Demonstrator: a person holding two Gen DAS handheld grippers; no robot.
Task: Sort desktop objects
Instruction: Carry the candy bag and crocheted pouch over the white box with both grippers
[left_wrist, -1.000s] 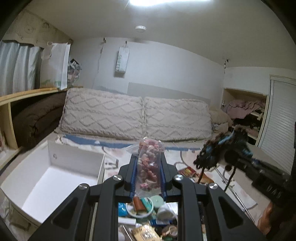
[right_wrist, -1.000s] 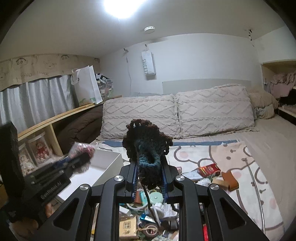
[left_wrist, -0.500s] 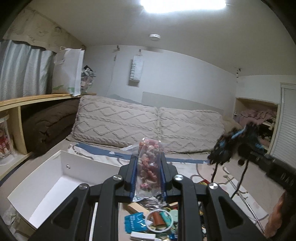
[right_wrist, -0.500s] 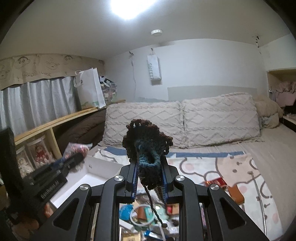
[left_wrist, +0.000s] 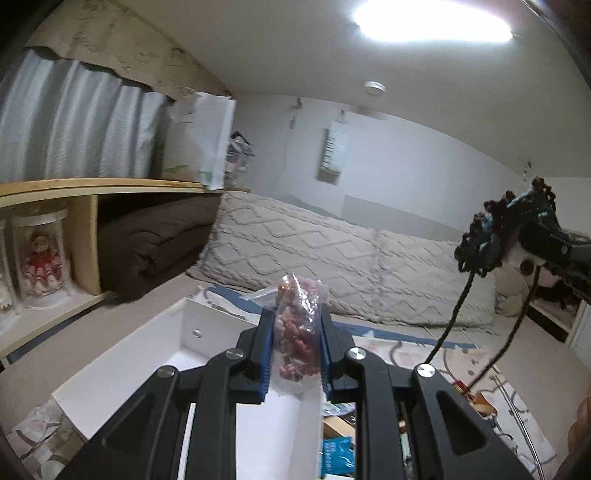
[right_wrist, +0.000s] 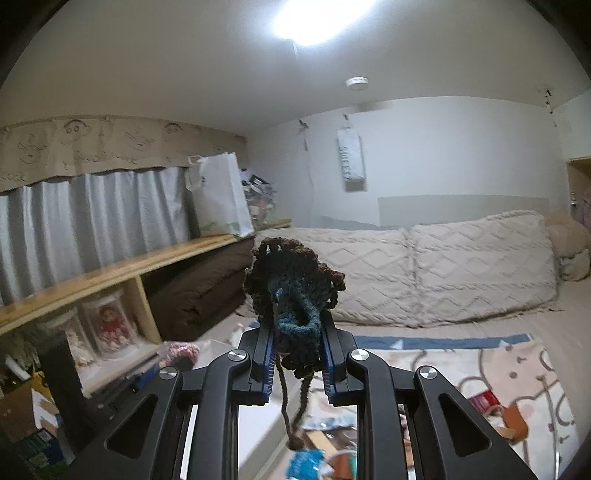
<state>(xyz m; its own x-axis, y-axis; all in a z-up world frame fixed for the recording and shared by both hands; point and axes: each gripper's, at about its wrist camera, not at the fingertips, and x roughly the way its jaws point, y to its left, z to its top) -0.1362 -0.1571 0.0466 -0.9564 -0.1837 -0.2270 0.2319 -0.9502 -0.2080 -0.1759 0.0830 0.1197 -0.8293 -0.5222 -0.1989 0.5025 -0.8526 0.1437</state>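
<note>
My left gripper (left_wrist: 297, 332) is shut on a clear plastic bag of pink and red sweets (left_wrist: 299, 332), held above the near right part of an open white box (left_wrist: 122, 354). The same bag (right_wrist: 181, 350) shows blurred at the left of the right wrist view. My right gripper (right_wrist: 297, 332) is shut on a brown and teal crocheted pouch (right_wrist: 293, 291) whose cords (right_wrist: 291, 413) hang down. In the left wrist view that pouch (left_wrist: 506, 232) hangs at the upper right, well above the bed.
A heap of small items (left_wrist: 340, 450) lies on the patterned bedspread (right_wrist: 498, 369) right of the box. Cream pillows (left_wrist: 332, 258) line the back. A wooden shelf (left_wrist: 85, 192) with a brown blanket (left_wrist: 159, 243) and a doll jar (left_wrist: 40, 258) runs along the left.
Both grippers have swung left and the right one has risen with the pouch. The white box now lies under the left gripper and the shelf has come into view.
</note>
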